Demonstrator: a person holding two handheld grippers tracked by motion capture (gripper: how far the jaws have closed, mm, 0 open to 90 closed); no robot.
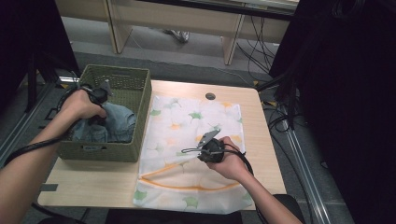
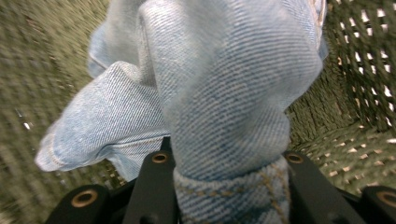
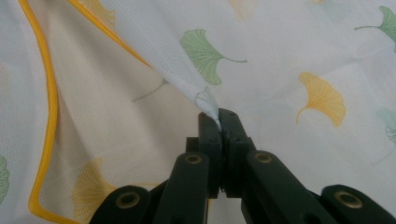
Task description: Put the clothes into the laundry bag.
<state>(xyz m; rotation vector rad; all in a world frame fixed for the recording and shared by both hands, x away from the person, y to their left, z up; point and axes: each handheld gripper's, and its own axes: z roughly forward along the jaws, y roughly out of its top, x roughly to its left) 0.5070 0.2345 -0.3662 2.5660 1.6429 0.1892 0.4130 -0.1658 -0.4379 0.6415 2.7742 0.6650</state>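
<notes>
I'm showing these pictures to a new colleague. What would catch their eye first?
Probably the white leaf-print bag spread over the table's middle, pinched by the right gripper and lifted into a peak. Next, the green woven basket at the table's left, where the left gripper clamps blue denim.

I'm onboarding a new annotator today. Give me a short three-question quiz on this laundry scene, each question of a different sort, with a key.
1. True or false: the left gripper is shut on the faded blue denim garment inside the green woven plastic basket.
2. What does the right gripper pinch? A) the basket's rim B) the white mesh bag printed with green and yellow ginkgo leaves C) a cable
3. Fill in: the bag's opening is trimmed in ____.

Key: 1 true; 2 B; 3 orange-yellow. The right gripper's jaws are closed on a raised fold of the mesh, lifting it off the wooden table.
</notes>
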